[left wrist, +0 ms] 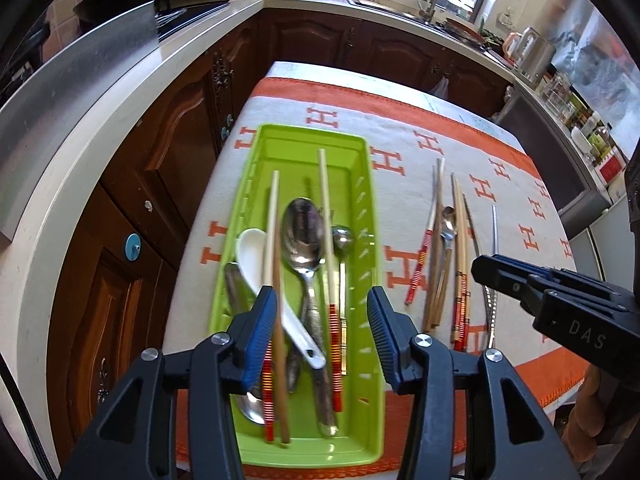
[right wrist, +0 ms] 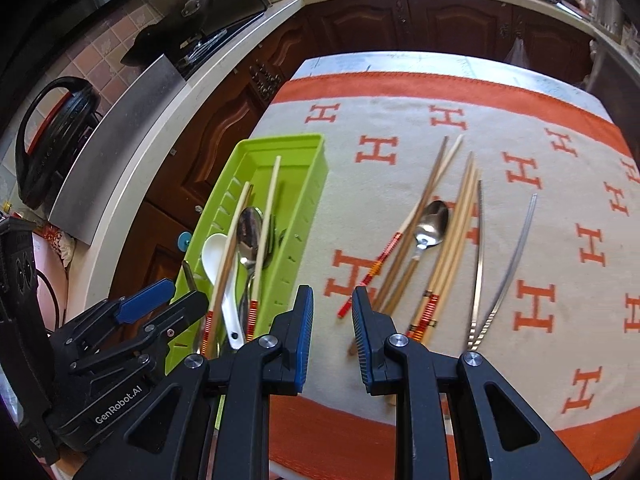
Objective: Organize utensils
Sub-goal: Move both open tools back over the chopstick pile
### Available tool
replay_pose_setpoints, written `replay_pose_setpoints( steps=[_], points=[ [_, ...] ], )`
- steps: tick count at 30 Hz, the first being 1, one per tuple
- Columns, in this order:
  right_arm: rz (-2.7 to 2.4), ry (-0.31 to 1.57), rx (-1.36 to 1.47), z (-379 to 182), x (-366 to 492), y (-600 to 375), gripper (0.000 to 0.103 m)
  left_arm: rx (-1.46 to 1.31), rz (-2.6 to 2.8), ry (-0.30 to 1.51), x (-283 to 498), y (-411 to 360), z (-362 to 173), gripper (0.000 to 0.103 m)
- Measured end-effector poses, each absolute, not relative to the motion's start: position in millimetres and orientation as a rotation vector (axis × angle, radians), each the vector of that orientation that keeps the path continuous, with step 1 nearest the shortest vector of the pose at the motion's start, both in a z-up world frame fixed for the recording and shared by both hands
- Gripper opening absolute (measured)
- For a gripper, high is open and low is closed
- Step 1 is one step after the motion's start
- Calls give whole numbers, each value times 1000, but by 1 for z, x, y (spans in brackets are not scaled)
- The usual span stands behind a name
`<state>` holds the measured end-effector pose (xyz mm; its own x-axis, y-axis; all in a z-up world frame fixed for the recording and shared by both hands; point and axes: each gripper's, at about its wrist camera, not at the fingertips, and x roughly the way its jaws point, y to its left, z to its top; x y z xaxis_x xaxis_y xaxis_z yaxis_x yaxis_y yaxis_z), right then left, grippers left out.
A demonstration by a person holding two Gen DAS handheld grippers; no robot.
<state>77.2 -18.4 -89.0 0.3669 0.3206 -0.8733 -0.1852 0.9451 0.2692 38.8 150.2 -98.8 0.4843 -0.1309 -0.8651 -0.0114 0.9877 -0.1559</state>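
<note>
Left claw (left wrist: 322,334) parted, empty, above green tray (left wrist: 362,184) | right claw (right wrist: 332,334) narrow, empty | step: between picks | next: grasp chopsticks (right wrist: 448,248) on desk, right of tray

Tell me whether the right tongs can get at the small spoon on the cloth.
Probably yes. The right tongs hang empty above the cloth, jaws slightly apart, and nothing covers the spoon. Chopsticks lie close on both sides, though, so the jaws may catch one as well.
</note>
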Motion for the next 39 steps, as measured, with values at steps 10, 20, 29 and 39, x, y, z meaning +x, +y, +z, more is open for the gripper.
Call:
replay_pose_setpoints(
  steps=[10,20,29,39],
  points=[
    [221,1101,207,-84,64,-94,20,-56,-139,1072,47,95,-86,49],
    [105,1114,242,-107,67,-157,20,13,-189,1075,76,49,-83,49],
    [75,1099,267,-119,79,-177,24,49,-223,1109,114,25,-104,49],
    [120,1135,354,-141,94,-184,24,-50,-323,1213,168,13,-144,26]
  ],
)
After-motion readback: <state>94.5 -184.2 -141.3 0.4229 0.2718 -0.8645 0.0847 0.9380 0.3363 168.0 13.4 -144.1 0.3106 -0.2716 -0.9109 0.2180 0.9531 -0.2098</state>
